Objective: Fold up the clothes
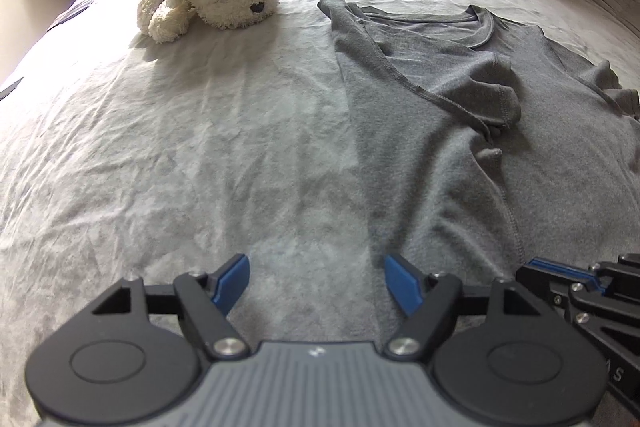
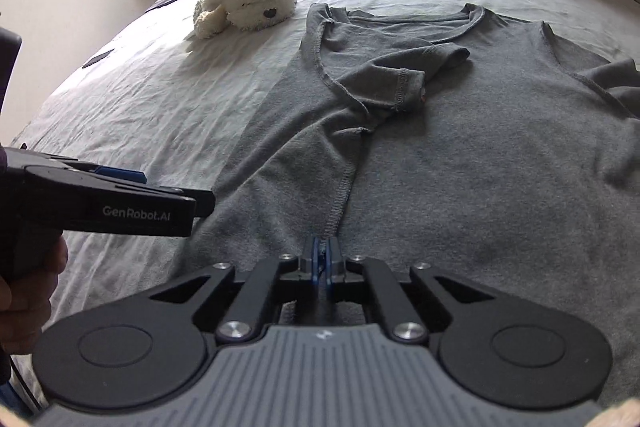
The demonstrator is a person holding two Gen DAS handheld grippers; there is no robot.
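One side of the grey T-shirt [image 2: 460, 155], spread on the bed [image 1: 168, 155], is already folded inward. The right gripper [image 2: 324, 259] is clamped at its folded edge; the left gripper [image 1: 316, 283] is held wide, empty. The opposite side probably needs folding next.

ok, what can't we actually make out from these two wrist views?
- Grey t-shirt: the near hem is hidden under the gripper body in the right wrist view; the far sleeve is cut off by the frame edge in both views.
- Right gripper: shut at the folded edge, but fabric between its pads is hard to confirm.
- Left gripper: open, nothing between its pads.
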